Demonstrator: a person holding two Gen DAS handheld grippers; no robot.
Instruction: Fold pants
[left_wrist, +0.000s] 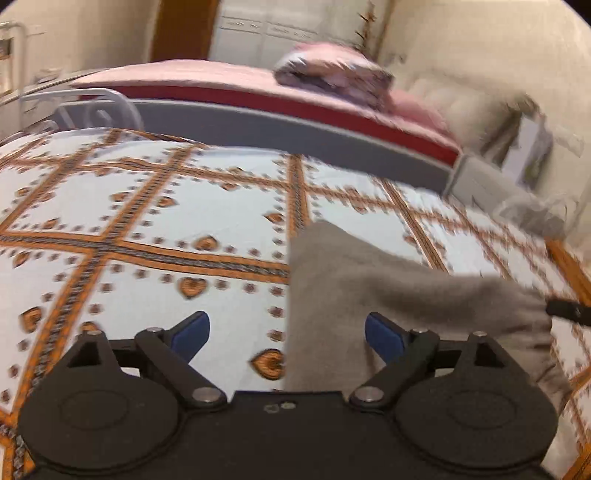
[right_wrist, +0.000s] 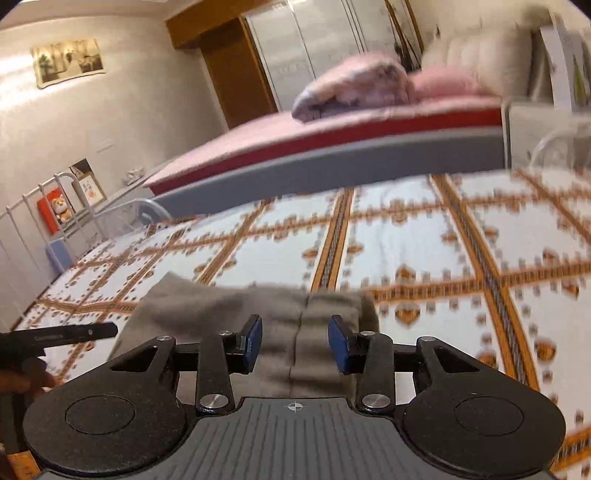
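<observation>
Both hand-held grippers have their blue pads spread apart, and neither one pinches anything. Left hand-held gripper (left_wrist: 287, 336) hangs over the bed (left_wrist: 110, 221), which wears a white cover with orange crossing bands and small hearts. Its right pad (left_wrist: 384, 338) is in front of the grey pants (left_wrist: 369, 291), while its left pad (left_wrist: 192, 334) is over bare cover. From this view the pants lie on the cover to the right of the middle, and their left edge runs almost straight up between the two pads. At the right border a dark finger of the other tool shows just beside the cloth.

Right hand-held gripper (right_wrist: 295, 343) is also spread, with the pants (right_wrist: 258, 306) lying on the bed (right_wrist: 443, 240) directly ahead, between and beyond its pads. A seam or fold line runs down the cloth in the middle of the gap. Whether the pads touch the cloth I cannot tell, because the picture is blurred. At the left edge of this view, the tip of the left tool is near the pants.

Behind, a second bed (right_wrist: 295, 129) with a pink sheet carries a rolled pink blanket (right_wrist: 354, 85).
</observation>
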